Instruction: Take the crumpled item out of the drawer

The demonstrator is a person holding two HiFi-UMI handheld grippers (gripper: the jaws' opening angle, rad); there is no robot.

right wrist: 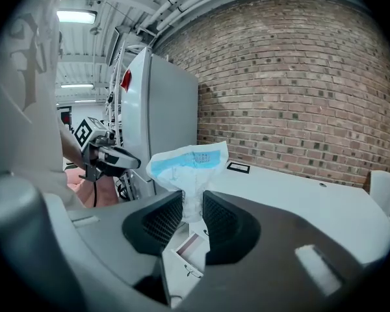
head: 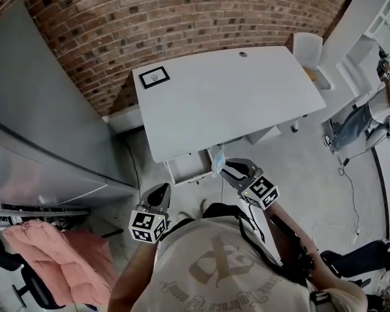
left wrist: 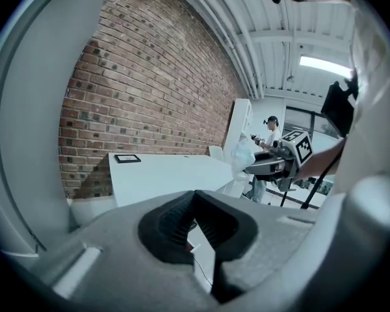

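While above drawer point(right wrist: 182, 255), crumpled item point(right wrist: 188, 164) aloft.

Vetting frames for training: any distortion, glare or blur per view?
Head view: heavy fisheye bows the brick wall; desk evenly lit, sharp. Left gripper view: dark circular vignette, ceiling light blown out. Right gripper view: crumpled item sharp, lamp glares top left.

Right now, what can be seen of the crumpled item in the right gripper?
The crumpled item is thin, crinkled, white with a light-blue band, plastic or paper. The right gripper pinches its narrow lower part; the top fans out above the jaws. It is clear of the open drawer, touching nothing else.
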